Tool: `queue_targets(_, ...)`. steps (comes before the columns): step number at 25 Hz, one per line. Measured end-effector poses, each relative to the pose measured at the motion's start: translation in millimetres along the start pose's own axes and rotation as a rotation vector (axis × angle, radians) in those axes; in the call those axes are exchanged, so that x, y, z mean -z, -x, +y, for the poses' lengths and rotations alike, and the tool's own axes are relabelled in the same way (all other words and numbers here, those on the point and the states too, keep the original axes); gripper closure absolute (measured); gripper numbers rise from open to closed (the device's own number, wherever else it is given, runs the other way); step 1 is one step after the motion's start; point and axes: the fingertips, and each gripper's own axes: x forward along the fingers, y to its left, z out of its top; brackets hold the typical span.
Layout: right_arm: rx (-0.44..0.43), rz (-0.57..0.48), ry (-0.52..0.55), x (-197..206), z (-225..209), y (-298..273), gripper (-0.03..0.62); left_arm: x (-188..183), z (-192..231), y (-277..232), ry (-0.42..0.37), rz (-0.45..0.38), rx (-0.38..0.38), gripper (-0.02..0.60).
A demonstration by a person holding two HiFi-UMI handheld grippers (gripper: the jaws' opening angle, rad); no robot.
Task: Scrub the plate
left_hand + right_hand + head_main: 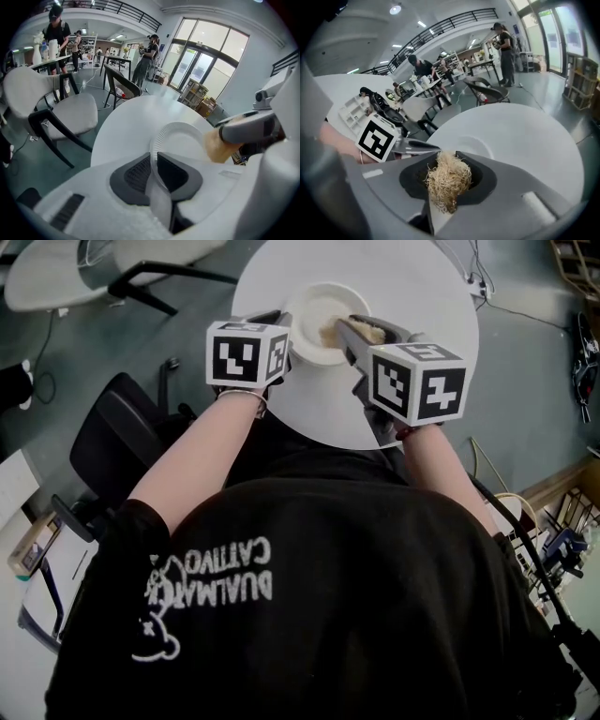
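Note:
A white paper plate point(314, 304) sits on the round white table point(427, 296), just ahead of me. My left gripper point(284, 326) is shut on the plate's near left rim; in the left gripper view the rim point(159, 140) runs between its dark pads point(136, 174). My right gripper point(343, 330) is shut on a tan fibrous scrubber point(329, 334), held over the plate's right half. The scrubber point(447, 180) fills the gap between the right jaws, with the plate point(472, 146) just beyond it. The left gripper view shows the scrubber point(215, 146) at the plate's right edge.
A white chair with black legs point(141, 277) stands beyond the table at the left, and a black chair point(117, 432) is close on my left. Cables point(487, 287) trail over the floor on the right. People stand among tables far off point(56, 33).

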Motion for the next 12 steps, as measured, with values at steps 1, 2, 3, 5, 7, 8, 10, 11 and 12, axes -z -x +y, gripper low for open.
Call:
queue_targets(1, -0.027, 0.034, 0.010, 7, 11, -10, 0.505, 0, 0, 0, 0.003, -0.002, -0.002, 0.537)
queue_targets(2, -0.041, 0.065, 0.023, 14, 21, -19, 0.505, 0, -1, 0, 0.006, -0.004, -0.003, 0.537)
queue_targets(3, -0.050, 0.092, 0.038, 20, 29, -27, 0.505, -1, -2, 0, 0.007, -0.005, -0.005, 0.537)
queue_targets(5, -0.059, 0.130, 0.068, 29, 41, -40, 0.505, -2, -2, 1, 0.008, -0.007, -0.005, 0.537)
queue_targets(7, -0.049, 0.159, 0.105, 36, 47, -49, 0.507, -2, -3, 2, 0.006, -0.008, -0.001, 0.540)
queue_targets(8, -0.039, 0.173, 0.124, 40, 47, -52, 0.505, -2, -3, 2, 0.005, -0.008, 0.002, 0.540)
queue_targets(10, -0.022, 0.195, 0.151, 46, 44, -56, 0.505, -1, -4, 3, 0.000, -0.004, 0.007, 0.540)
queue_targets(11, -0.014, 0.202, 0.157, 47, 42, -57, 0.505, -1, -4, 3, -0.003, -0.003, 0.010, 0.540)
queue_targets(12, -0.006, 0.209, 0.160, 48, 40, -57, 0.505, -2, -3, 3, -0.005, -0.003, 0.013, 0.540)
